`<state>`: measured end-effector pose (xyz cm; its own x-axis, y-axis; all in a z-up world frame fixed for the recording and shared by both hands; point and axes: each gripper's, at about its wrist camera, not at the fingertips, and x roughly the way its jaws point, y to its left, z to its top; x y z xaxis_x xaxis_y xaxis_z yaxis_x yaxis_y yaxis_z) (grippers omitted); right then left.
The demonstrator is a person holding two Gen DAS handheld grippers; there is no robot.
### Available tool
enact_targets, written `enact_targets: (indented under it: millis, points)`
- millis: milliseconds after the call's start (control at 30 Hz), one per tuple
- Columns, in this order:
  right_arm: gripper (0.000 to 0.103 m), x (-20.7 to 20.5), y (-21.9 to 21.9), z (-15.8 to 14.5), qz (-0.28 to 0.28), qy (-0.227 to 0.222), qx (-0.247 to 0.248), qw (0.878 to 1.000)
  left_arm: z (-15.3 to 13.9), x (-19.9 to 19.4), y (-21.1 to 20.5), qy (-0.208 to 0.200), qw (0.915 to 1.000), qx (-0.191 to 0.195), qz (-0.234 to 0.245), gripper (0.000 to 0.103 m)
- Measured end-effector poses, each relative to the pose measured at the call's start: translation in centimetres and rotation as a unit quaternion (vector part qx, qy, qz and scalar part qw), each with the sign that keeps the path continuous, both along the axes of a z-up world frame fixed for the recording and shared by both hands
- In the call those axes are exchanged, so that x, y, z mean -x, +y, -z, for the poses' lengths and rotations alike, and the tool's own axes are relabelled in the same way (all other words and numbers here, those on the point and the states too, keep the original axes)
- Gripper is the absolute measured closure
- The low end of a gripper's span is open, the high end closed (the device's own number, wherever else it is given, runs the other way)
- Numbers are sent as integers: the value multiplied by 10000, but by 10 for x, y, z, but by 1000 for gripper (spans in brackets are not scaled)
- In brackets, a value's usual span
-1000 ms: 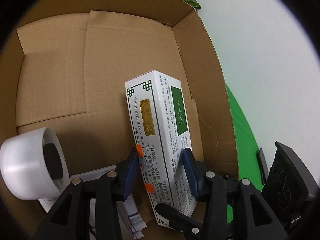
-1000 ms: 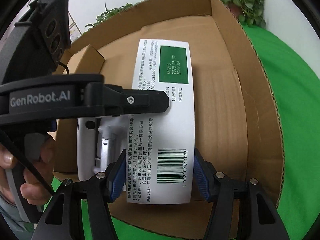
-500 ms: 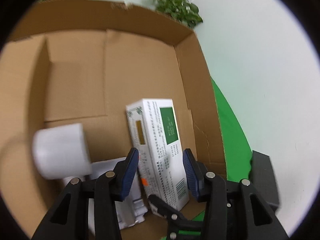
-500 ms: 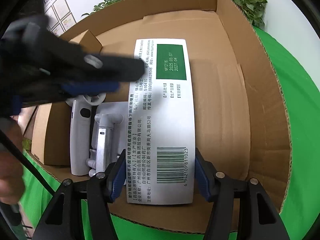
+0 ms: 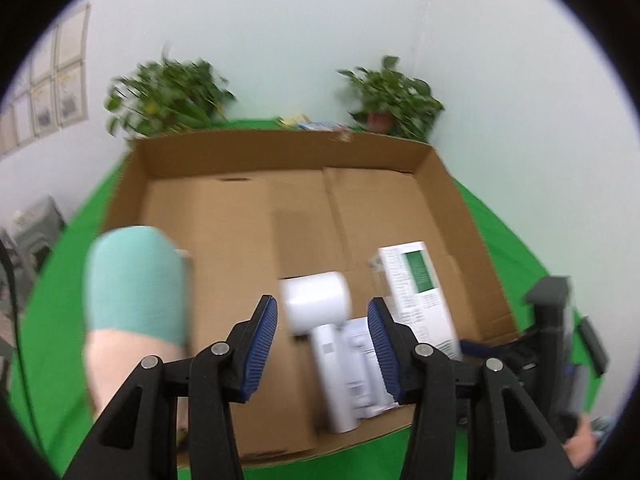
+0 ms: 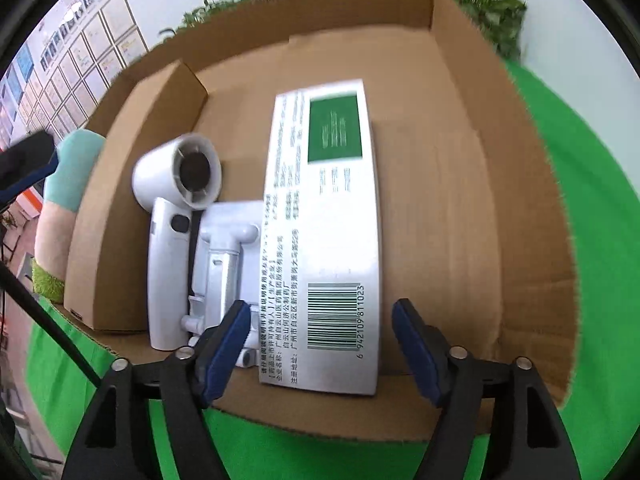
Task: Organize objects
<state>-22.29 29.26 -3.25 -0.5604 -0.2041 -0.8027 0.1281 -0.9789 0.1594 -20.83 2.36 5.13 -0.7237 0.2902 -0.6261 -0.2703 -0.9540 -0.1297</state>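
green cloth covers the worktop [image 5: 500, 232] under an open cardboard box [image 6: 460, 200]. white medicine carton [image 6: 324, 240] with a green panel lies flat inside, beside a white handheld fan [image 6: 176, 232]. right hand-held gripper [image 6: 320, 344] gapes, nothing held; left hand-held gripper [image 5: 322, 344] likewise spread. placement looks finished; next needs another item.

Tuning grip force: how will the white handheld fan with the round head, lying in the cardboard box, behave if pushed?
The white handheld fan looks like hard plastic, so probably stiff and somewhat slippery. Its round head may make it pivot or rock rather than slide straight. It lies against the white-and-green medicine carton, so a push would likely shift that too.
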Motion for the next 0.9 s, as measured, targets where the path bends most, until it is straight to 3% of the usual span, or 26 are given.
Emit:
enact_targets:
  millis: [100, 133, 167, 233, 367, 567, 900]
  points:
    - [19, -21, -2, -12, 97, 307, -28, 9995, 5, -16, -7, 199, 9992, 239, -238, 50]
    - [15, -32, -3, -18, 135, 500, -25, 9987, 9, -17, -7, 285, 9984, 329, -354, 43]
    - [3, -45, -3, -23, 148, 740, 4, 9971, 12, -28, -12, 405, 9973, 389, -484, 34]
    - [0, -75, 1, -27, 134, 1210, -32, 9926, 23, -42, -17, 642, 9948, 421, -672, 21]
    - [0, -85, -23, -26, 118, 1709, -419, 9843, 44, -56, -13, 848, 9902, 618, -918, 20]
    - [0, -70, -24, -6, 447, 1785, -486, 9817, 84, -52, -13, 641, 9903, 507, -1124, 20]
    - [0, -71, -29, 4, 444, 1822, -689, 9798, 98, -50, -24, 656, 9903, 23, -1223, 13]
